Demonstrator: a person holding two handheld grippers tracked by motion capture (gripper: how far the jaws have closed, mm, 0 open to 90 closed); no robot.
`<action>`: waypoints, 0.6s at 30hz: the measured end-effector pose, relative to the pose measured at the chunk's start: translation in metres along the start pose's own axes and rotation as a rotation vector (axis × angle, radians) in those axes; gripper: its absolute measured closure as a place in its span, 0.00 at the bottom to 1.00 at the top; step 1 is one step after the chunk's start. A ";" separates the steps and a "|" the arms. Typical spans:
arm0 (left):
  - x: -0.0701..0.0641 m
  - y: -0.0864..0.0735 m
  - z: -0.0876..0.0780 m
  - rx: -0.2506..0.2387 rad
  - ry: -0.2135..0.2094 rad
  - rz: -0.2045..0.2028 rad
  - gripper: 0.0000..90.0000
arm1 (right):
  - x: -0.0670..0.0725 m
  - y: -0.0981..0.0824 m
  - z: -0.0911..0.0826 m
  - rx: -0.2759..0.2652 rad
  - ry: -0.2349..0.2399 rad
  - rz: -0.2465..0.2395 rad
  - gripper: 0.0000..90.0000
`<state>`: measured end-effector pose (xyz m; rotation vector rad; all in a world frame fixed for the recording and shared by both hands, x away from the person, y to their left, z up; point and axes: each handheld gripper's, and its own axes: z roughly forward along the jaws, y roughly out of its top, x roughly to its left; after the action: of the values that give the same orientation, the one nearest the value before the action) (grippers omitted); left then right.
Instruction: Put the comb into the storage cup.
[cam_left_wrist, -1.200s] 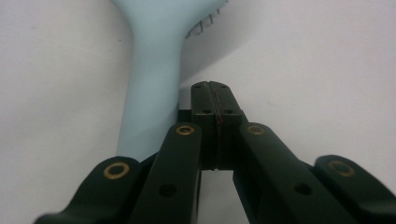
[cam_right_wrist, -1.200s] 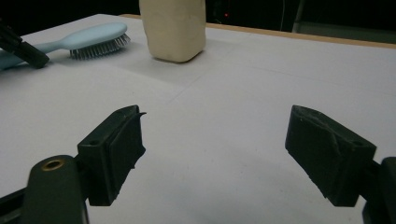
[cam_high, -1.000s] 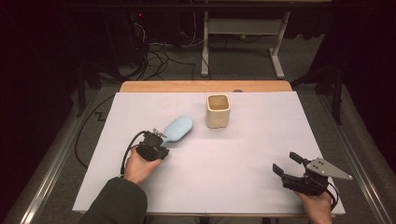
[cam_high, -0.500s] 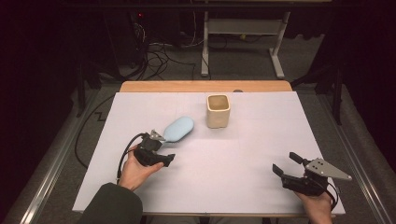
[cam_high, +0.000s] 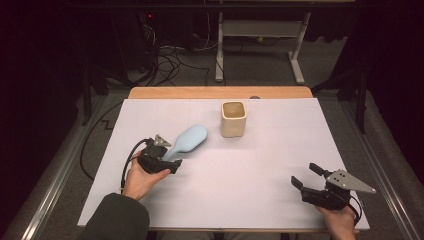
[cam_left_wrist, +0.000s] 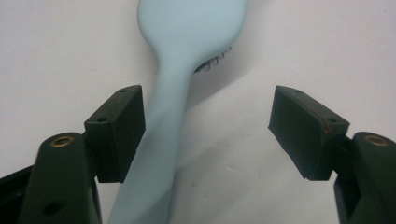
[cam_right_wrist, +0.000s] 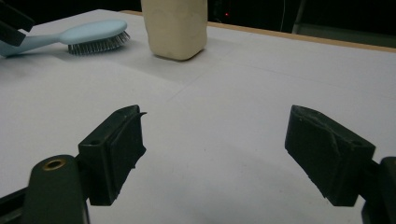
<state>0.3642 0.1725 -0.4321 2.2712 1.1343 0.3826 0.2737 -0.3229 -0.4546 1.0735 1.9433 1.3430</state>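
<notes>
A light blue hairbrush (cam_high: 189, 140) lies bristles down on the white table, left of the middle. Its handle (cam_left_wrist: 161, 140) runs between the jaws of my left gripper (cam_left_wrist: 208, 126), close against the left pad (cam_left_wrist: 116, 133) and well apart from the right one. These jaws have just been opening and now stand wide; from above, the left gripper (cam_high: 173, 156) sits at the handle's end. My right gripper (cam_high: 303, 174) rests open near the front right edge, with only bare table between its jaws (cam_right_wrist: 212, 154).
A cream square cup (cam_high: 234, 118) stands upright behind the middle of the table, just right of the brush head (cam_right_wrist: 93, 32). A wooden strip (cam_high: 220, 92) borders the far edge. Cables and a desk frame lie on the dark floor beyond.
The left gripper's jaws have opened off the brush handle, which now lies on the table. The left hand has shifted slightly. The right gripper has not moved.
</notes>
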 end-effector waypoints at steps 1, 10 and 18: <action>0.001 0.001 0.001 0.003 0.007 0.003 0.31 | 0.000 0.000 0.000 0.000 0.000 -0.001 0.22; 0.007 0.015 0.005 0.033 0.019 0.023 0.33 | 0.000 0.000 0.000 0.003 -0.002 -0.008 0.22; 0.009 0.022 0.019 0.081 0.002 0.022 0.34 | 0.000 0.000 0.000 0.004 -0.005 -0.007 0.22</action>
<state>0.3927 0.1620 -0.4345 2.3555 1.1463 0.3530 0.2731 -0.3227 -0.4546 1.0694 1.9457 1.3319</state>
